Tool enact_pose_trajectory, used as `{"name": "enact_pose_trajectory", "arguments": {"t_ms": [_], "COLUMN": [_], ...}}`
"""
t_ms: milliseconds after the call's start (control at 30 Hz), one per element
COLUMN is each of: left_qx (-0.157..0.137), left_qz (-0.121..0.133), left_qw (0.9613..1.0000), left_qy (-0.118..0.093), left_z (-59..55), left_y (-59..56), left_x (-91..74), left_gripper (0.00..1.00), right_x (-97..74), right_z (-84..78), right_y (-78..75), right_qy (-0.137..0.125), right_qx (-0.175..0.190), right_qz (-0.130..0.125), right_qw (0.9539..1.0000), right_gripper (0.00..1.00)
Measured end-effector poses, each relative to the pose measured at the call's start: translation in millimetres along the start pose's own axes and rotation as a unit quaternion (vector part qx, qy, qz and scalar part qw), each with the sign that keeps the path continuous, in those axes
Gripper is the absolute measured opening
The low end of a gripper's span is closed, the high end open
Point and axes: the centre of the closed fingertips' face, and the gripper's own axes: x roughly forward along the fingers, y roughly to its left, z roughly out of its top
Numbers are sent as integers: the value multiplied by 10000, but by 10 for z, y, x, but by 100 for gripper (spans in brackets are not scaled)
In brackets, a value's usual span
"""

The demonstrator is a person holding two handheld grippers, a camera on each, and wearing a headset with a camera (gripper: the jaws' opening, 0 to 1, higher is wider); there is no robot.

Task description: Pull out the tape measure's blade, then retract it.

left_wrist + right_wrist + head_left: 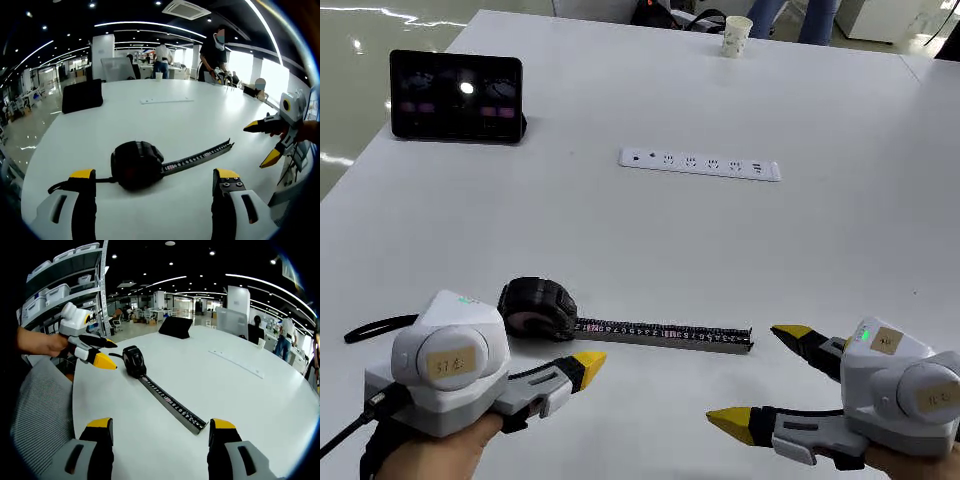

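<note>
A black tape measure (pixel 537 307) lies on the white table (pixel 650 240), its blade (pixel 665 332) pulled out flat to the right. My left gripper (pixel 582 366) is open just in front of the case, near but not touching it. In the left gripper view the case (pixel 137 165) sits just ahead of the wide-apart jaws of the left gripper (pixel 155 175). My right gripper (pixel 759 375) is open just right of the blade's end. In the right gripper view the blade tip (pixel 197 426) lies between that gripper's (pixel 160 423) jaws, untouched.
A dark tablet (pixel 457 96) stands at the far left, a white power strip (pixel 700 164) lies mid-table, and a paper cup (pixel 737 36) is at the far edge. The tape's black strap (pixel 375 328) trails left. People stand beyond the table. A grey chair (pixel 40 410) is by the table edge.
</note>
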Motion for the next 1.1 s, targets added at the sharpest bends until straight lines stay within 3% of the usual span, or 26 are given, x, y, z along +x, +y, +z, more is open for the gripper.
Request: {"name": "enact_pose_trajectory", "arguments": {"t_ms": [733,1100], "left_qx": [-62,-146], "left_qz": [310,493], "left_qw": [9995,9987], "left_qy": [-50,10], "left_z": [41,8], "left_y": [104,186], "left_x": [208,280], "left_gripper": [99,99], "right_x": [128,257], "right_z": [-111,-231], "right_y": [-365,-479], "right_qy": [354,698], "right_qx": [-470,-850], "right_qz": [339,691], "right_qw": [9977,9915], "right_gripper": [64,55]}}
